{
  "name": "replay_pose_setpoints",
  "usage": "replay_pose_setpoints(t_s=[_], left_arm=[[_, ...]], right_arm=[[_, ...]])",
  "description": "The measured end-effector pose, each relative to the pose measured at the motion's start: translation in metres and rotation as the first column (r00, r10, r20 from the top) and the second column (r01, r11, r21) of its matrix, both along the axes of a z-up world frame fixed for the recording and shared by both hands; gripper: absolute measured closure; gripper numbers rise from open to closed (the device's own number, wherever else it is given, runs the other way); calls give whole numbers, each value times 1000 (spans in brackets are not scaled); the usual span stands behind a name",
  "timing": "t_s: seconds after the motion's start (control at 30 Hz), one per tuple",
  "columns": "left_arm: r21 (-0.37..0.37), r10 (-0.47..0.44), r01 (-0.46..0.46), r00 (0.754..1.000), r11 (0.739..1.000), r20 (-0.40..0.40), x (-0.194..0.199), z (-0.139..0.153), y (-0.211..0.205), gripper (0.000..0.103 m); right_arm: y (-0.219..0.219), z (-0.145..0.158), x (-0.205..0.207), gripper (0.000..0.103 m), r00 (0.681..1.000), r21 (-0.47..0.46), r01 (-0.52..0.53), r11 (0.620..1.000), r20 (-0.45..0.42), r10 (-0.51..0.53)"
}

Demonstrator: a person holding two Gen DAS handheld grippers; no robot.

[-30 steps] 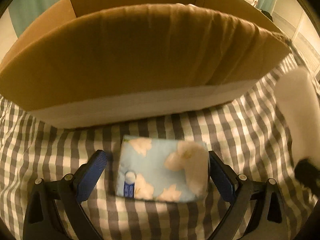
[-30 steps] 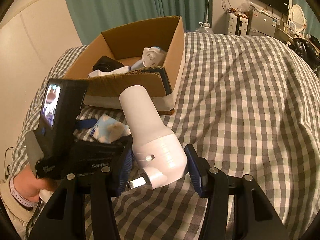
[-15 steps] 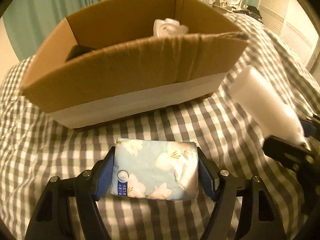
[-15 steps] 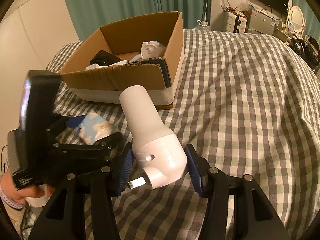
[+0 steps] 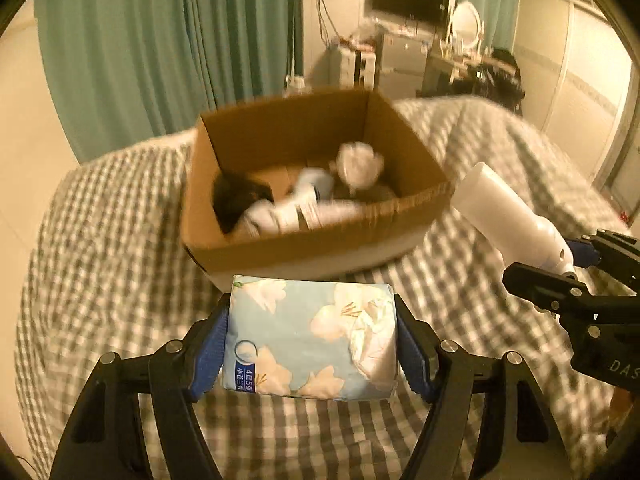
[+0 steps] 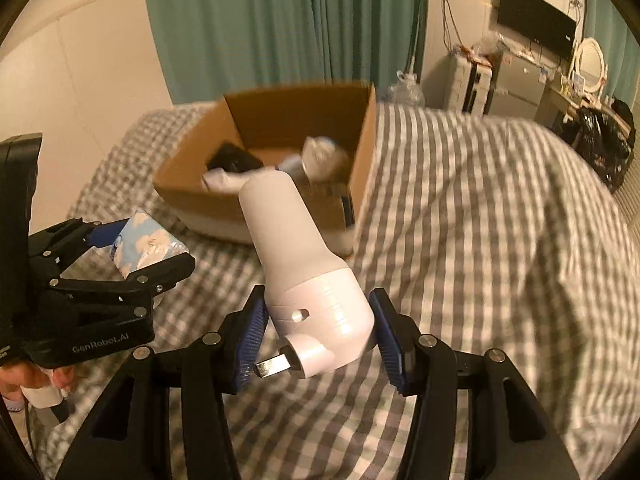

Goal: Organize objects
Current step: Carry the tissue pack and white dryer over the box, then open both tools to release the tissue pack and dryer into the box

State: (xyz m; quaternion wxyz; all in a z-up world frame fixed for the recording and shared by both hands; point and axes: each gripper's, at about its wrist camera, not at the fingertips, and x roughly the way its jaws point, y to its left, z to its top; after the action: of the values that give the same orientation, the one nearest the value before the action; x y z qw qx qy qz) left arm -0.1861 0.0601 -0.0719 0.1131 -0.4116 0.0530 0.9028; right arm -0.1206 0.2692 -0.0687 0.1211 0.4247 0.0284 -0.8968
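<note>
Both tongs have risen since the earlier frame, so the cardboard box point(image 5: 312, 184) now shows its contents at frame centre. The left tongs point(image 5: 312, 344) pinch the tissue pack point(image 5: 312, 340); the right tongs point(image 6: 316, 328) pinch the white dryer point(image 6: 304, 264). Carry each above the near wall before releasing over bare floor inside.

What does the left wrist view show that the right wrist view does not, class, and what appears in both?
Only the left wrist view shows the printed top of the blue tissue pack squeezed in the left gripper. Only the right wrist view shows the white device's metal tab and the person's hand under the left gripper. Both show the cardboard box, the checked bedcover and the right gripper clamping that device.
</note>
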Motion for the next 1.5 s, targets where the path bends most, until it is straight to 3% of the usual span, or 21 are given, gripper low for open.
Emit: replay_pose_setpoints(t_s=[0.2, 0.37, 0.53, 0.73, 0.87, 1.0, 1.07, 1.2, 1.33, 1.5], left_arm=[[6, 3, -3, 997, 1000, -75, -17, 51, -16, 28], [13, 21, -20, 993, 1000, -117, -54, 72, -22, 28], [23, 40, -38, 993, 999, -107, -102, 62, -25, 28], [-38, 39, -43, 995, 998, -95, -153, 22, -22, 28], [2, 26, -26, 999, 1000, -43, -176, -9, -26, 28], [-8, -12, 11, 996, 1000, -92, -176, -15, -17, 27], [-5, -30, 29, 996, 1000, -85, -176, -17, -12, 22], [-44, -26, 22, 996, 999, -87, -165, -10, -1, 8], [-33, -17, 13, 993, 999, -119, -141, 14, -6, 5], [14, 19, -17, 985, 1000, -169, -115, 61, -15, 3]], right_arm=[[-12, 60, -19, 52, 995, -5, -34, 999, -92, 33], [-31, 80, -61, 52, 993, -5, -51, 999, -111, 50], [-43, 65, -120, 52, 997, -62, -56, 996, -60, 53], [-53, 20, -192, 52, 999, -97, -37, 995, 29, 40], [-53, -1, -215, 52, 998, -89, -39, 995, 50, 44], [-46, -7, -219, 48, 997, -152, -64, 986, 41, 71], [-41, -2, -216, 33, 997, -166, -62, 984, 30, 68], [-27, 23, -202, 30, 999, -203, -23, 979, -32, 17], [-24, 51, -183, 23, 997, -188, -1, 982, -72, -12], [-23, 92, -154, 22, 990, -144, 13, 989, -134, -33]])
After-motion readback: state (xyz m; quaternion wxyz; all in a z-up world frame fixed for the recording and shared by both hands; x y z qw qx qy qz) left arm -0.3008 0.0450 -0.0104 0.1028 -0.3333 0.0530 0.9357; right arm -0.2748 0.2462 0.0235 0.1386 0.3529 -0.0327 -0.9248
